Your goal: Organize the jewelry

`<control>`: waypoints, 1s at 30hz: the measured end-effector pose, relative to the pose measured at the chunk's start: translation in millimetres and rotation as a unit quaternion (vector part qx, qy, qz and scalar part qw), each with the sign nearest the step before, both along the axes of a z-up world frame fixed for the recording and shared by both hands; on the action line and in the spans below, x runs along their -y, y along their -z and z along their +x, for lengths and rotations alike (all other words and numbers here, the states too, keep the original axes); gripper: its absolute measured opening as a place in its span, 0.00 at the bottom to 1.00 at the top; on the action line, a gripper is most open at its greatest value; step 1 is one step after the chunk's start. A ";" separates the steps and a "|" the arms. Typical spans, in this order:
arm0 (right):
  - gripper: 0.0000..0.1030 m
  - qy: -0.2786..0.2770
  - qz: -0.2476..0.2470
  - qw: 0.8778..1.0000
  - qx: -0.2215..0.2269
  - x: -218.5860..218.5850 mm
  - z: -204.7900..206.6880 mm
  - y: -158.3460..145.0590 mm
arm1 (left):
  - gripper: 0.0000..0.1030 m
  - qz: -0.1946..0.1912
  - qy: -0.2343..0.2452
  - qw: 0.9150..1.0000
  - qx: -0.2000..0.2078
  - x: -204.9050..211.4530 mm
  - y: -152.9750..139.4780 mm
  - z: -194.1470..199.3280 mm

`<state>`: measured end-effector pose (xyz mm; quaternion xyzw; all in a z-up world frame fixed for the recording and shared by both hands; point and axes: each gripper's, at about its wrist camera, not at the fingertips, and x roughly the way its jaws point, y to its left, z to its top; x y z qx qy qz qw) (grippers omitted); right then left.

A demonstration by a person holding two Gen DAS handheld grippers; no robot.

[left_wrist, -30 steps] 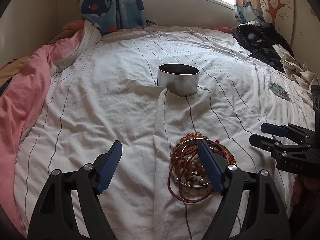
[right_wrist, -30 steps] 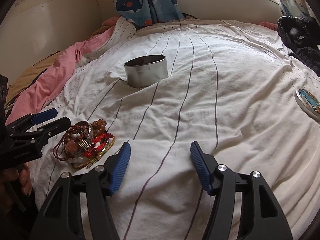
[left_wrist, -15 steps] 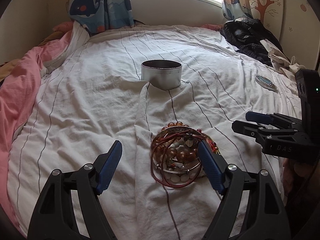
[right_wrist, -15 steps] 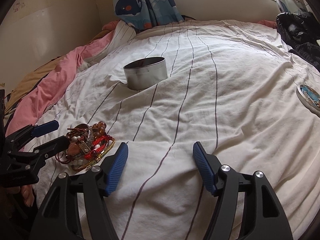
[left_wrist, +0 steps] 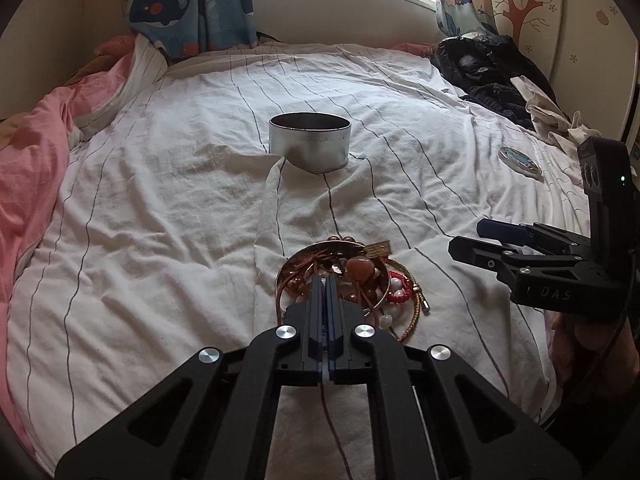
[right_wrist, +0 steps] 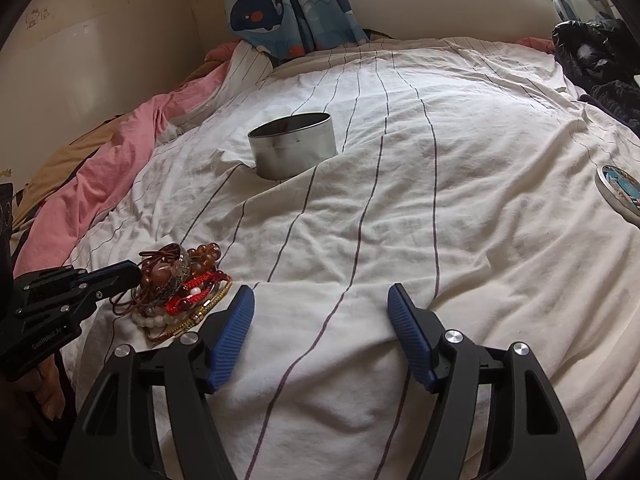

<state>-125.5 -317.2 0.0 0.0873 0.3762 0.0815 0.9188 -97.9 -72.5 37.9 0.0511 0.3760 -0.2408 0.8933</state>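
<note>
A pile of jewelry [left_wrist: 352,276] lies on the white striped sheet: amber bead bracelets, a brown cord, a red braided bracelet, white beads, a gold chain. It also shows in the right wrist view [right_wrist: 180,288]. My left gripper [left_wrist: 325,284] is shut with its tips in the near side of the pile; what it pinches is hidden. From the right wrist view its fingers [right_wrist: 116,272] touch the pile's left side. A round metal tin [left_wrist: 310,142] stands open farther back [right_wrist: 294,144]. My right gripper [right_wrist: 320,320] is open and empty above the sheet, right of the pile.
The tin's round lid [left_wrist: 520,160] lies at the right [right_wrist: 620,192]. A pink quilt [left_wrist: 32,168] is bunched along the left. Dark clothes [left_wrist: 488,64] are heaped at the back right. Whale curtains [right_wrist: 288,8] hang under the window.
My left gripper moved forward to the pile and closed from wide open to shut at its near side. The right gripper stayed open and barely moved.
</note>
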 end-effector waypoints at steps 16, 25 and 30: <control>0.67 -0.001 0.001 1.000 0.001 0.7 0.4 0.0 | 0.13 -0.025 -0.046 0.999 0.012 -24.9 -9.0 9.4; 0.67 -0.001 0.001 1.000 0.001 0.7 0.4 -0.1 | 0.48 -0.004 -0.041 0.999 -0.019 -13.6 8.8 17.8; 0.67 -0.001 0.002 1.000 0.002 0.3 0.2 -0.5 | 0.02 -0.019 -0.023 0.999 -0.025 -13.7 6.4 15.8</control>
